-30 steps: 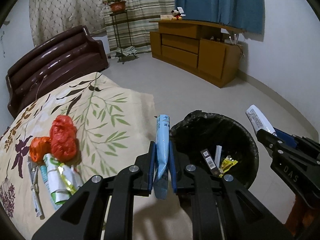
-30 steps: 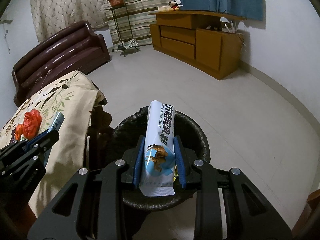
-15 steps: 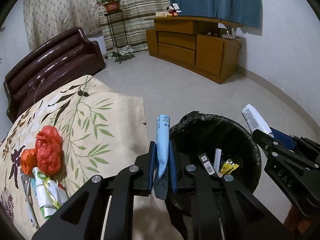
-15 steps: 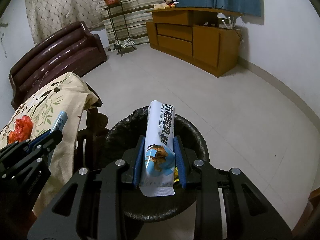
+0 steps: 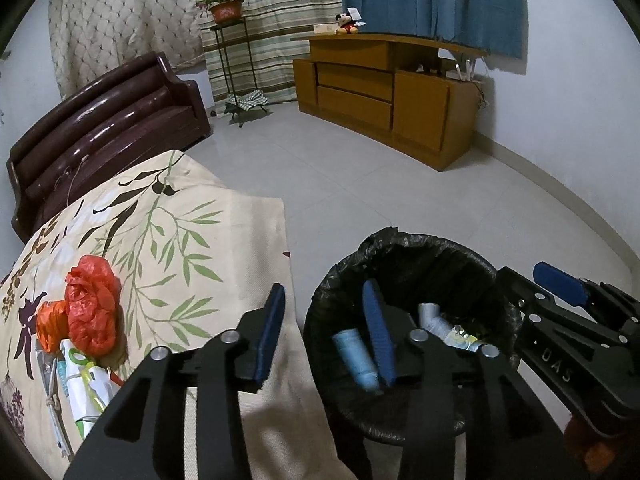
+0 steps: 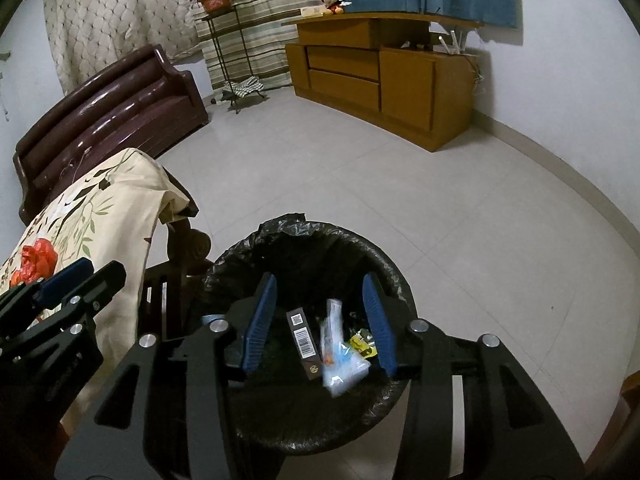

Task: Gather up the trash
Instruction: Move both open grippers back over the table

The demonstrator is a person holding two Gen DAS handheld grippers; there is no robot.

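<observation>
Two hand-held black tongs with blue pads hang side by side over a round bin lined with a black trash bag [image 6: 308, 240], which stands on a pale tiled floor [image 6: 460, 208].

The left tongs [image 5: 326, 334] are opening, their pads now well apart with nothing pressed between them. A light blue tube [image 5: 356, 356] shows just inside the bin's near rim, blurred, close beside the right-hand pad; whether it touches that pad cannot be told.

The right tongs [image 6: 318, 324] are opening too, and hold nothing. Seen through the gap between their pads, a blue and white packet [image 6: 340, 356] lies in the bin, blurred, next to a dark slim box with a barcode [image 6: 304, 340] and a small yellow wrapper [image 6: 362, 344].

To the left of the bin is a counter draped in a cream cloth printed with leaves [image 5: 180, 248]. More trash lies on it, well apart from the bin: a crumpled red plastic bag [image 5: 92, 312], a smaller orange bag [image 5: 50, 324] touching it, and green and white wrappers [image 5: 84, 388] just below them.

Farther back stand a dark brown sofa [image 5: 108, 128], a wooden cabinet [image 5: 384, 92] and a potted plant on a thin metal stand [image 5: 226, 10].
</observation>
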